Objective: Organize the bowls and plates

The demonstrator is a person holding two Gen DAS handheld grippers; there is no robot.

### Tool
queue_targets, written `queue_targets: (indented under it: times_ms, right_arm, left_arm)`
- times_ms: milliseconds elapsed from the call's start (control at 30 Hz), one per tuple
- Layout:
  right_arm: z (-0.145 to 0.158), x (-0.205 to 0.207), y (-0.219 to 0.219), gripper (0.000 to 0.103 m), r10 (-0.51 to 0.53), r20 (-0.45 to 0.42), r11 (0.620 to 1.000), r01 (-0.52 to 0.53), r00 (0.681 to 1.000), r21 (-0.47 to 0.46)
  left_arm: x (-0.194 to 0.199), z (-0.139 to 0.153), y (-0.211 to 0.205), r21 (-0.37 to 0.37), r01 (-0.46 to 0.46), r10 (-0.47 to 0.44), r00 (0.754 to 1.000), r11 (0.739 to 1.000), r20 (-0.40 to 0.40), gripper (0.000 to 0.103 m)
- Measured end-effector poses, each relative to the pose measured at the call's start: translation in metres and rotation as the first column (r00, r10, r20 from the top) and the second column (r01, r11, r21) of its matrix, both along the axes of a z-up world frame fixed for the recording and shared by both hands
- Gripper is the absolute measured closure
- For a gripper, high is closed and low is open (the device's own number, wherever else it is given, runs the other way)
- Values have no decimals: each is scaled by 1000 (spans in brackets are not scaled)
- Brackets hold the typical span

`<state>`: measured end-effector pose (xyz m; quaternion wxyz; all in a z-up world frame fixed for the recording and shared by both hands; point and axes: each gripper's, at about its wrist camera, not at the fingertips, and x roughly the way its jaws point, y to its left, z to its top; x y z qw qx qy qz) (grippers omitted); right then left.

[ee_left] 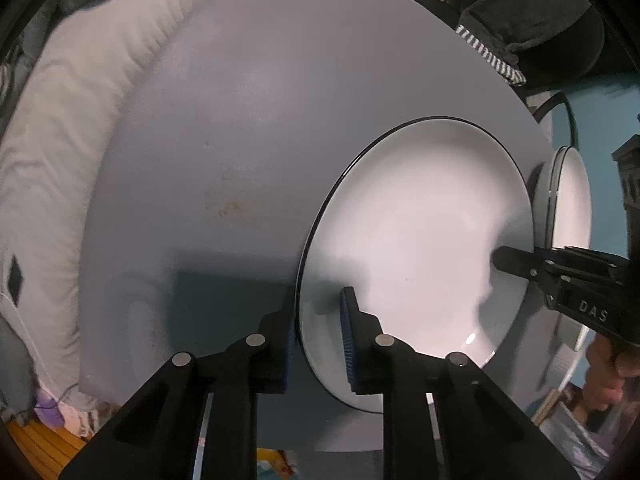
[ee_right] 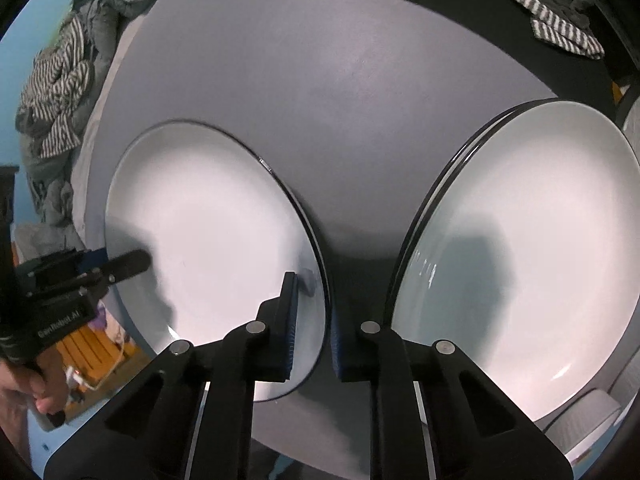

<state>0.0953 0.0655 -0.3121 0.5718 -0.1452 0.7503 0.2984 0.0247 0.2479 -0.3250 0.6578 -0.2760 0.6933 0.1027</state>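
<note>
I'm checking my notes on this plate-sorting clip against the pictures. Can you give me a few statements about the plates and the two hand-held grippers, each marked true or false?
1. Both hand-held grippers grip the same white plate. True: the left hand-held gripper pinches one edge and the right hand-held gripper the opposite edge.
2. The gripped plate is the only one on the grey table. False: a stack of plates lies beside it.
3. The plates have dark rims. True.
4. The gripped plate holds food. False: it looks empty.
5. A bowl sits between the plates. False: only bare table shows there.
</note>
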Motion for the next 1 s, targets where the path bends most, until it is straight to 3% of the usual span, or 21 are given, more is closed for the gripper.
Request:
queue_targets:
  times_ms: [200, 333, 433, 1000]
  right_arm:
    - [0, -1, -8, 90, -37, 1, 999, 37, 999, 20]
    - [1, -4, -9, 90, -28, 5, 999, 28, 1000, 15]
    - [1, -5, -7, 90, -22, 9, 1000, 22, 1000, 16]
    - [6, -15, 3, 91, 31, 10, 999, -31, 999, 16]
  left_arm:
    - [-6, 3, 1, 15, 17, -17, 1000, 1000, -6, 83]
    - [-10, 3, 2, 16, 15, -14, 1000, 1000, -11, 83]
    - [9, -5, -7, 13, -1, 1, 1000, 1000, -18, 83]
    - [1, 1, -8, 8, -1, 1, 1000, 1000, -7, 83]
